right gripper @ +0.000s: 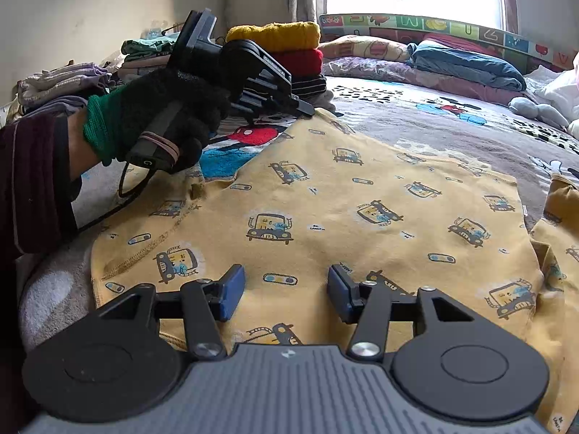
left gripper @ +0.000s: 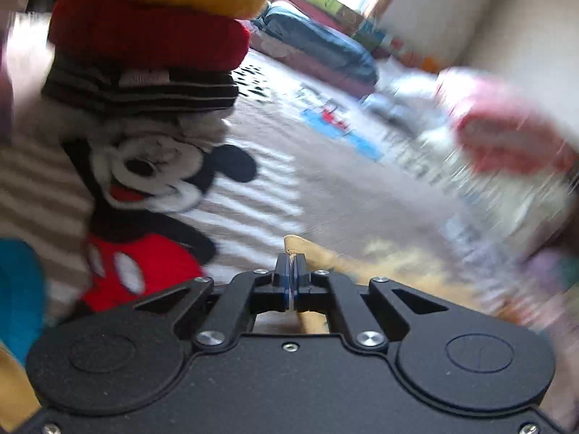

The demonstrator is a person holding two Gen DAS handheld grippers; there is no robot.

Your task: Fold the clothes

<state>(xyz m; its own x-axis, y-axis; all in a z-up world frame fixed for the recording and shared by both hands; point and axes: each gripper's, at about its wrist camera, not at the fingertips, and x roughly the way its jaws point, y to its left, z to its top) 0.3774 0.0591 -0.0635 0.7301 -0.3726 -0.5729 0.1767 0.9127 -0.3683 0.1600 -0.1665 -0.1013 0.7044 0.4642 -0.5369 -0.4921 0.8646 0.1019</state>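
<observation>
One gloved hand [right gripper: 163, 123] holds the left gripper [left gripper: 290, 282], clamped on the far left corner of one yellow car-print garment [right gripper: 325, 209] spread across the bed [right gripper: 452, 133]. Behind it, three folded items stack up: striped, red, mustard [right gripper: 278, 34]. The right gripper [right gripper: 286, 289] hovers over the near edge, jaws apart. No writing is legible on the Mickey-print blanket.
</observation>
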